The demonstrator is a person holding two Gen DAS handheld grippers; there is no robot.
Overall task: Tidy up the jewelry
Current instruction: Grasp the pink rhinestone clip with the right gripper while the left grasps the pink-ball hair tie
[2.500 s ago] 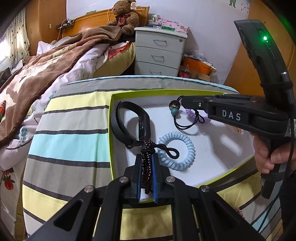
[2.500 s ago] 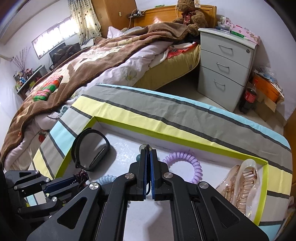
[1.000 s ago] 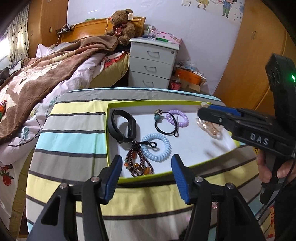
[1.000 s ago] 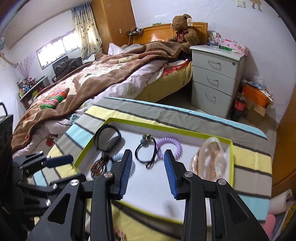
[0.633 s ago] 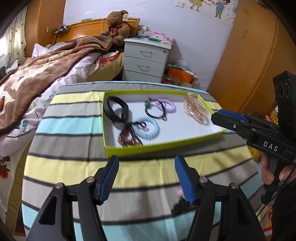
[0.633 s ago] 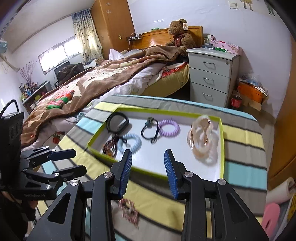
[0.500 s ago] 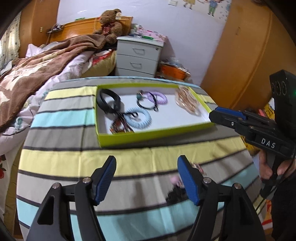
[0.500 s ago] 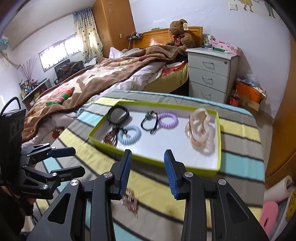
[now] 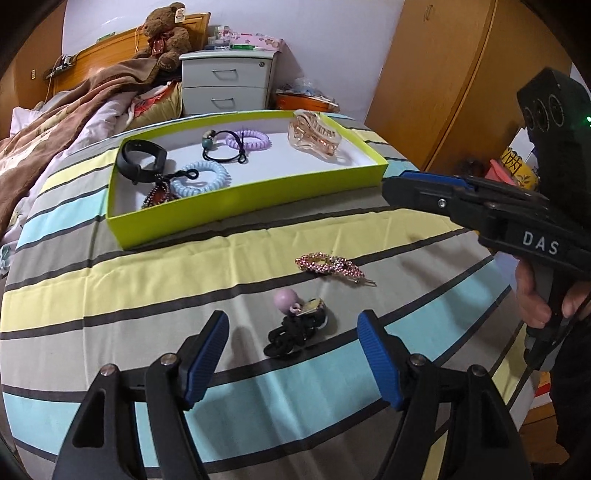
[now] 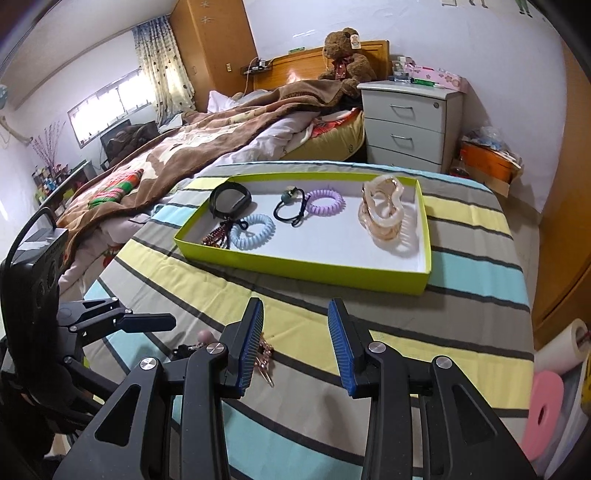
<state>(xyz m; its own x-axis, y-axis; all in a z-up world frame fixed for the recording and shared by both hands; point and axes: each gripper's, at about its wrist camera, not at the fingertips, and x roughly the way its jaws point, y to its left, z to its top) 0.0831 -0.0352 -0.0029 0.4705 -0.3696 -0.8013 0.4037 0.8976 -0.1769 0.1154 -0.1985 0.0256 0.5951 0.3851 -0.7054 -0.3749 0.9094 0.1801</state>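
Both grippers had drawn back from the tray [image 9: 255,199], jaws now spread and empty. The black tie [image 9: 295,330] lay on the cloth well short of the tray, just ahead of the left gripper [image 9: 291,358]. The right gripper [image 10: 295,343] stood further from the tie, nearer the pink clip [image 9: 328,265].

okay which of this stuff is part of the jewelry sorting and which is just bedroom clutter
Part of the job: green tray, pink rhinestone clip, black scrunchie with pink bead, clear claw clip, coil ties.
Just lying about: teddy bear, nightstand, brown blanket.
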